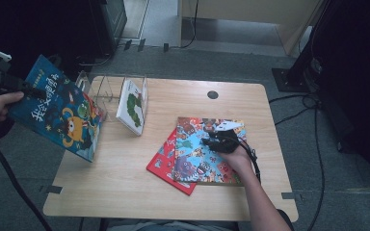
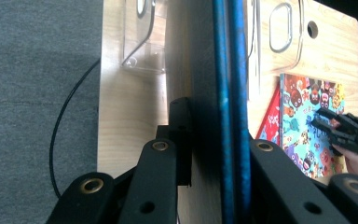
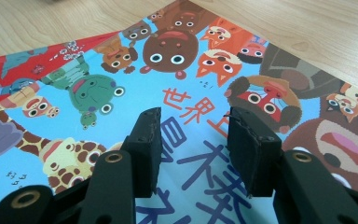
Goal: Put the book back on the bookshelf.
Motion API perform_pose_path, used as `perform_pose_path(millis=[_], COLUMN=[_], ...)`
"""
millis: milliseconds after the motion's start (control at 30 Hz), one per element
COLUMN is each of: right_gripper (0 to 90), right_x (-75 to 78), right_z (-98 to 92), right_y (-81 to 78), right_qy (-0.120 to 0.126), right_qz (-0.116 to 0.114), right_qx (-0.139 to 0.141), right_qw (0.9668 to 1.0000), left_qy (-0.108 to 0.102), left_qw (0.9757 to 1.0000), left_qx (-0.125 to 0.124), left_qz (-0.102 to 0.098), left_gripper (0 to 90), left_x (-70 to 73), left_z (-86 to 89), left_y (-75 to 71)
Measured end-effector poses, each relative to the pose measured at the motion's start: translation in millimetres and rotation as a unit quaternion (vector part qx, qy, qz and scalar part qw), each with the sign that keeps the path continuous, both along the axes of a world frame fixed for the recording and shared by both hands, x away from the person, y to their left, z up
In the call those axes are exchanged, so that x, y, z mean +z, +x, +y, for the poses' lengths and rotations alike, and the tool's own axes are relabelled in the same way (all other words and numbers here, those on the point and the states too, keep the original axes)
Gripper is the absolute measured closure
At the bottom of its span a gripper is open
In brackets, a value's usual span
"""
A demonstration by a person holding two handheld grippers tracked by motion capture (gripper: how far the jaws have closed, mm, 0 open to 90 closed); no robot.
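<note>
Grey carpet is seen around a light wooden desk (image 1: 125,192), with cables on the floor. A blue picture book (image 1: 58,108) is held up in the air beyond the desk's left edge, tilted, clamped at its upper left corner by the left gripper (image 1: 31,89); in the left gripper view the book's edge (image 2: 228,93) is seen pinched between the two black jaws, so the grip is closed on it. The book is judged thin, light & fairly stiff, with a glossy cover that can slip; a hold at one corner lets it swing, so a grip nearer the spine is thought safer.

A clear rack (image 1: 101,91) stands near the back left corner, w/ a white book (image 1: 132,106) leaning in it. Towards the front right of the desk a colourful animal book (image 1: 197,154) lies flat on a red book (image 1: 161,161). The right gripper (image 1: 219,140) is rested over the animal book's cover (image 3: 191,74), jaws about half apart, nothing between them. The blue book is well apart from the right gripper.
</note>
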State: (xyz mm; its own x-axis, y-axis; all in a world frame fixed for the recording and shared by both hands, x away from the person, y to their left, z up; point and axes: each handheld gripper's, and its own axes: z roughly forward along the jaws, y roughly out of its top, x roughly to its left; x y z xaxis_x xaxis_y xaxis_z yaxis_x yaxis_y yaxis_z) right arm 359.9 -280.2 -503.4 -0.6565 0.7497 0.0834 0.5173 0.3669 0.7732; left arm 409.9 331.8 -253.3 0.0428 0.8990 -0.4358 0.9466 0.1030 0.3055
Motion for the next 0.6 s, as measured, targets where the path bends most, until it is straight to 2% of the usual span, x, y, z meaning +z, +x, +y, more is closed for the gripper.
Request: perform_pose_path(millis=[233,467,600], right_gripper=[55.1,55.1,55.2], right_x=[-0.8,-1.2,-1.5], right_z=[0.2,-0.3,-0.9], right_y=[-10.8,-23.1,-25.0], right_qy=[0.006,0.0,-0.001], right_qz=[0.001,-0.005,-0.008], right_qx=[-0.004,-0.005,-0.009], right_qw=[1.0,1.0,0.9999], left_qy=[0.007,0.004,0.004], left_qw=[1.0,1.0,0.9999], left_qx=[-0.004,0.001,0.003], left_qz=[0.004,-0.004,-0.013], left_gripper=[80.5,80.8,80.6], left_x=[0.7,5.6,3.2], left_z=[-3.8,-1.7,0.5], left_y=[21.0,39.3,50.2])
